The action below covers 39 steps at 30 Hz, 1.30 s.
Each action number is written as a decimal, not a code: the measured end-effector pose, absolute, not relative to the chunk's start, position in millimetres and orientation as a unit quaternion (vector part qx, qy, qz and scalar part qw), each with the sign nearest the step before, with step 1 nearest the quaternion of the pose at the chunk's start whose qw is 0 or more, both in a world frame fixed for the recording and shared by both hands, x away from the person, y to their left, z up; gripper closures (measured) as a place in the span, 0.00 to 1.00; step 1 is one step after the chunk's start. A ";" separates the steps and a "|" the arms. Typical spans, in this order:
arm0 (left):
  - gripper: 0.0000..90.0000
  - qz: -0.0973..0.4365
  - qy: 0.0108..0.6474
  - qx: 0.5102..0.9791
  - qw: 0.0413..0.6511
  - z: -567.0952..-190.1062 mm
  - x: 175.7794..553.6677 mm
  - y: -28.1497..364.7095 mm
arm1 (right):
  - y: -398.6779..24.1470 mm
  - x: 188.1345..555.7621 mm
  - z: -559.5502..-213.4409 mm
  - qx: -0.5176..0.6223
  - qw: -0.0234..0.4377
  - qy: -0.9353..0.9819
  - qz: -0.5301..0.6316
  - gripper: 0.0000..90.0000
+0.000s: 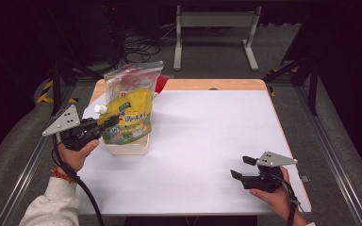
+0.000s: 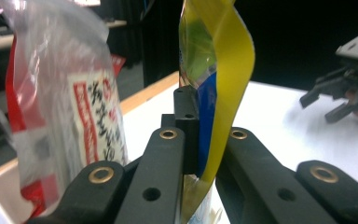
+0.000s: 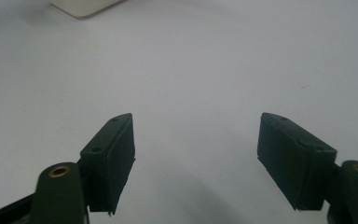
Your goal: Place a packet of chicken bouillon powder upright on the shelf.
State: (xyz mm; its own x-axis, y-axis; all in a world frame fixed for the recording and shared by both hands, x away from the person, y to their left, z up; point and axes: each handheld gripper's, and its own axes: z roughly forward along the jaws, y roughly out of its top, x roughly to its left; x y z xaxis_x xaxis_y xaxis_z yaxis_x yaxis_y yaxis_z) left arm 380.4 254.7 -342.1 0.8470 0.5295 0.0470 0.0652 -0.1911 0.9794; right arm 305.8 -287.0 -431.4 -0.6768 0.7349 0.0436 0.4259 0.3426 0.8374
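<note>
A yellow-green refill pouch (image 1: 131,117) with a white cap (image 1: 100,109) stands upright in a white bin (image 1: 127,149) at the table's left. My left gripper (image 1: 113,120) is shut on the pouch's left edge. In the left gripper view the jaws (image 2: 205,135) pinch the thin yellow pouch (image 2: 228,65) edge-on. A clear bag (image 1: 133,75) holding a red-and-white packet leans behind it in the same bin. My right gripper (image 1: 242,167) stands open near the front right of the table, and in the right gripper view nothing lies between its jaws (image 3: 196,158).
The white tabletop (image 1: 207,136) spreads between the two hands. A red item (image 1: 161,84) lies behind the bin at the wooden back edge. A grey metal stand (image 1: 214,21) and cables sit on the floor beyond the table.
</note>
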 end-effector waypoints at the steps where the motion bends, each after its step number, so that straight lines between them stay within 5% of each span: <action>1: 1.00 0.190 0.200 0.749 0.602 -344.0 382.1 256.1 | -287.1 305.7 -431.3 0.362 0.173 0.801 0.445 0.30; 39: 1.00 0.173 0.284 0.783 0.526 -408.1 405.6 272.3 | -276.1 307.6 -426.5 0.338 0.189 0.812 0.437 0.28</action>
State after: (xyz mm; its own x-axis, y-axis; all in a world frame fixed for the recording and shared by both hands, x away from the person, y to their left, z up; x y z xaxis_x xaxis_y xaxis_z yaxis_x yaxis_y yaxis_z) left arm 405.6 272.3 -408.1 0.7784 0.6271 -0.0284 0.2632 -0.2850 0.9217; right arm 307.6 -276.1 -426.5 -0.7007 0.7134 -0.0116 0.3830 0.3898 0.8375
